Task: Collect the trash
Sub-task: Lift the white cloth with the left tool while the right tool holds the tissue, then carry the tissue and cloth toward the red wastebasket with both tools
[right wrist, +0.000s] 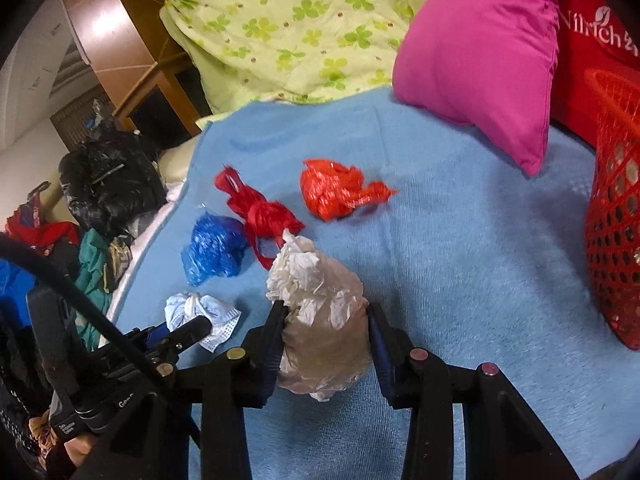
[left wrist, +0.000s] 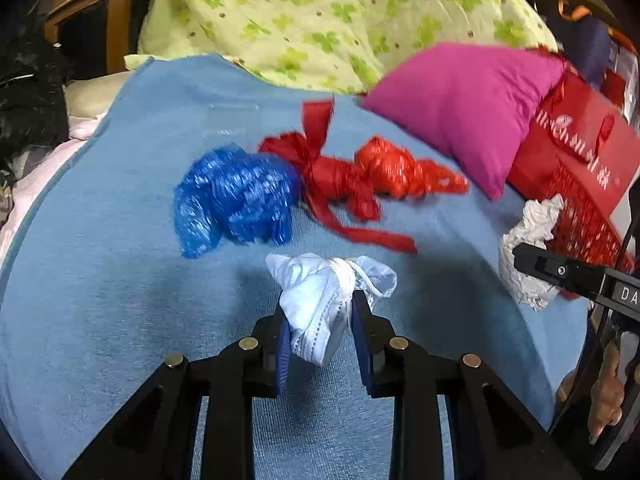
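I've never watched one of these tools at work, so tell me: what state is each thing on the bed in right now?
Left gripper: shut on the knotted face mask.
Right gripper: shut on the crumpled white paper.
Blue bag: crumpled, lying loose.
Red ribbon bundle: tangled, lying loose.
Orange-red bag: crumpled, lying loose.
Red basket: upright; contents unclear.

A blue blanket (right wrist: 460, 240) spreads beneath and ahead of the gripper; a magenta pillow (right wrist: 480, 56) lies ahead to its right, a clover-print quilt (right wrist: 288, 28) farther ahead (wooden cabinet (left wrist: 96, 20) far left).
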Tool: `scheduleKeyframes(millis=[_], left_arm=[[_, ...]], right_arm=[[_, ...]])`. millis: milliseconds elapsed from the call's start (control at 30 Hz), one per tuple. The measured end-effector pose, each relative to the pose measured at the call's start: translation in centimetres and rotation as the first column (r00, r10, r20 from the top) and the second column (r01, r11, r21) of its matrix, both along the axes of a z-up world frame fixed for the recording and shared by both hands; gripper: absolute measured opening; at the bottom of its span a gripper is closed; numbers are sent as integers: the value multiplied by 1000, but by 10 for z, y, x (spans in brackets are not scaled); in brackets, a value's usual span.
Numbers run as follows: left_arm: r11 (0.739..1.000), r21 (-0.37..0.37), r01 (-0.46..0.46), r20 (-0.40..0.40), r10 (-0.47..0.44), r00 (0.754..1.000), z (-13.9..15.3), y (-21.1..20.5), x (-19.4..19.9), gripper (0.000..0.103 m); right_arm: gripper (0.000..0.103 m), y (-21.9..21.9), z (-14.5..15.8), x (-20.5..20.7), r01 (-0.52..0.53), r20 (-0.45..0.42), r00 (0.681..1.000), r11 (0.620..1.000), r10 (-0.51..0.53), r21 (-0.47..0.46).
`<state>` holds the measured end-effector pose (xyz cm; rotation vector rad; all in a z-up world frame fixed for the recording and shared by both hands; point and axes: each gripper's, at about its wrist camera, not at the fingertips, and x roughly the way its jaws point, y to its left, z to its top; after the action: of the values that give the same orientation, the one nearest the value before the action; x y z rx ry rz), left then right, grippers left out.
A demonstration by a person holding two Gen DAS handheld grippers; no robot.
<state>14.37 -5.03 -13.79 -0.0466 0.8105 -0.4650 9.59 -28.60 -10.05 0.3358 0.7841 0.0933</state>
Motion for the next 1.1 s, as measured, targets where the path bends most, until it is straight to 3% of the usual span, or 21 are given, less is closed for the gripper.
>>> scheduleKeyframes(millis=[233,333,533,1100], left_arm=[[994,39,-101,78,97,992,25,1,-17,30],[985,94,-142,127,130,983,39,-11,-32,30],[969,184,-162,232,117,966,68,-38,-54,30],[958,228,-176,375,80,923,125,-88,-94,31]], right_arm=[[42,-13,21,-15,3,79,997,1000,-2,-9],[42,-19,28,-22,6,109,994,1000,-5,-9],[42,-31,44,-39,20,176,984,1000,-21,5],[42,-67,85,-89,69,366,928,997,-73,23]])
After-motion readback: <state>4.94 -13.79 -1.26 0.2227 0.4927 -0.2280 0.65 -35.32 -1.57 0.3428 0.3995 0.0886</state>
